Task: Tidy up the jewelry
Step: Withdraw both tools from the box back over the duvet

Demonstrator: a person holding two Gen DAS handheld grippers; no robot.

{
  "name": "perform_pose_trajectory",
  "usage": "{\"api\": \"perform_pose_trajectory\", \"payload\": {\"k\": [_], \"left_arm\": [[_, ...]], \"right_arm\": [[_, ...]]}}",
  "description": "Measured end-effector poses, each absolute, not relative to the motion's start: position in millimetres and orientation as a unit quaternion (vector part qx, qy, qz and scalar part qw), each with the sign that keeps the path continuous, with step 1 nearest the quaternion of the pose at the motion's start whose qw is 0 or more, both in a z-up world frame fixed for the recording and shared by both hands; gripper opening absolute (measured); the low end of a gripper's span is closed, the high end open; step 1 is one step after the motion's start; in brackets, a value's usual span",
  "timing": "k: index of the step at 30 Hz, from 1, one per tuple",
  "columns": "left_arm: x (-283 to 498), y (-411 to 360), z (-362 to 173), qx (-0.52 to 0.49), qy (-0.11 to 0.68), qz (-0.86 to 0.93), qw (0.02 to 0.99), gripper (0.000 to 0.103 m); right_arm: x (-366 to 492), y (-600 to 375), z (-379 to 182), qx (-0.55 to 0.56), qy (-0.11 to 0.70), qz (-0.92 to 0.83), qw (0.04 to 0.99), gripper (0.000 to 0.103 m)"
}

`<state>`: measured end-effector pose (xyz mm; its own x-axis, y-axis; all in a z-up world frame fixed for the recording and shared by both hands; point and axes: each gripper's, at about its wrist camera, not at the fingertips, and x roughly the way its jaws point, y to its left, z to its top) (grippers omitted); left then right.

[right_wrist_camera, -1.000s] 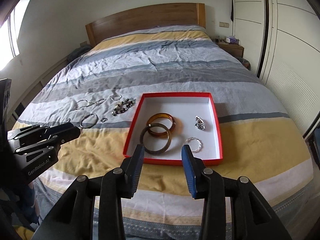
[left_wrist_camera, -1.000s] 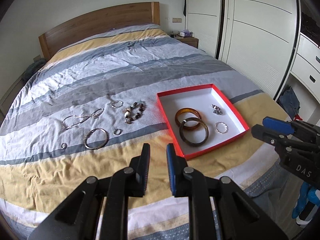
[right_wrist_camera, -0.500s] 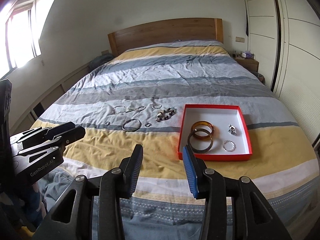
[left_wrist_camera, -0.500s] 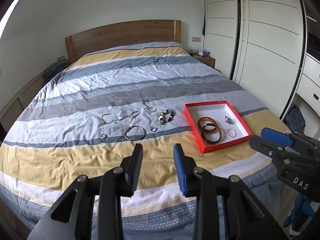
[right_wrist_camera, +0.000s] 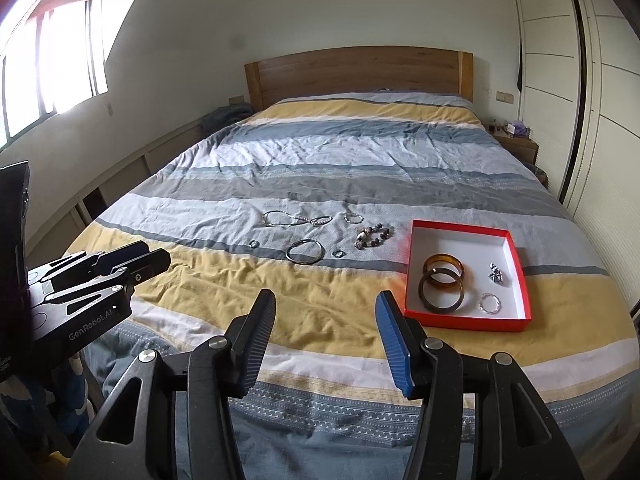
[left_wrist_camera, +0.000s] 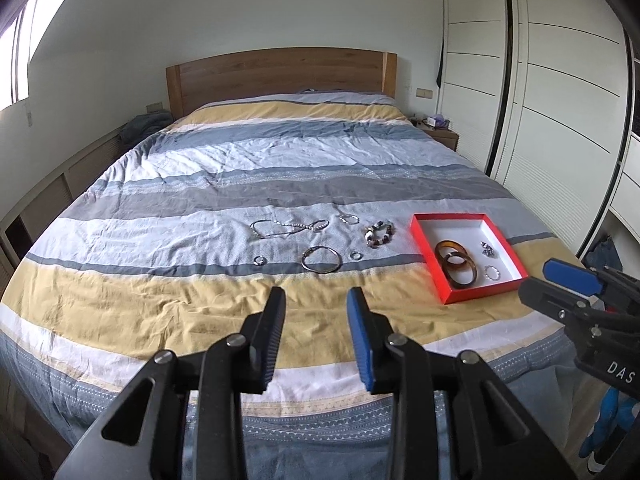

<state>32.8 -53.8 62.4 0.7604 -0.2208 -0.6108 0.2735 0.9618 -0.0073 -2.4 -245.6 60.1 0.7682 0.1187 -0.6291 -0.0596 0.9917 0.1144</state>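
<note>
Striped bedding in blue, grey, white and yellow covers the bed (left_wrist_camera: 224, 184), with a wooden headboard (left_wrist_camera: 280, 76) behind and white wardrobes (left_wrist_camera: 560, 120) to the right. Toward the foot of the bed sits a red tray (right_wrist_camera: 464, 322) with a white inside; it holds two brown bangles (right_wrist_camera: 442, 280) that overlap, a silver charm (right_wrist_camera: 496, 273) and a small silver ring (right_wrist_camera: 489, 303). Left of the tray, loose on the cover, lie a bead bracelet (left_wrist_camera: 378, 234), a silver bangle (left_wrist_camera: 322, 259), a chain (left_wrist_camera: 288, 227), a thin hoop (left_wrist_camera: 349, 219) and two small rings (left_wrist_camera: 355, 255), one on each side of the silver bangle. Both grippers hang above the foot of the bed, well apart from the jewelry. Left gripper (left_wrist_camera: 316, 330) has its jaws parted and holds nothing. Right gripper (right_wrist_camera: 326, 332) has its jaws spread wider, also with nothing between them.
</note>
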Motion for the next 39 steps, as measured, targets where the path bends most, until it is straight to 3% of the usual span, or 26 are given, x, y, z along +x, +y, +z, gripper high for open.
{"api": "perform_pose_trajectory", "payload": {"k": [29,34,39], "left_arm": [[73.6,-14.5,9.8,0.037,0.387,-0.07,0.919,0.031],[77.3,-9.0,4.2,0.032,0.392,-0.061,0.917,0.031],[88.9,0.3,-5.4,0.027,0.415,-0.05,0.908,0.03]], "right_arm": [[42.5,-201.8,23.4,-0.018,0.391,0.037,0.92,0.055],[44.2,-199.8,20.6,-0.02,0.391,0.042,0.919,0.065],[50.7,-205.4,12.3,0.0,0.399,0.055,0.915,0.066]]}}
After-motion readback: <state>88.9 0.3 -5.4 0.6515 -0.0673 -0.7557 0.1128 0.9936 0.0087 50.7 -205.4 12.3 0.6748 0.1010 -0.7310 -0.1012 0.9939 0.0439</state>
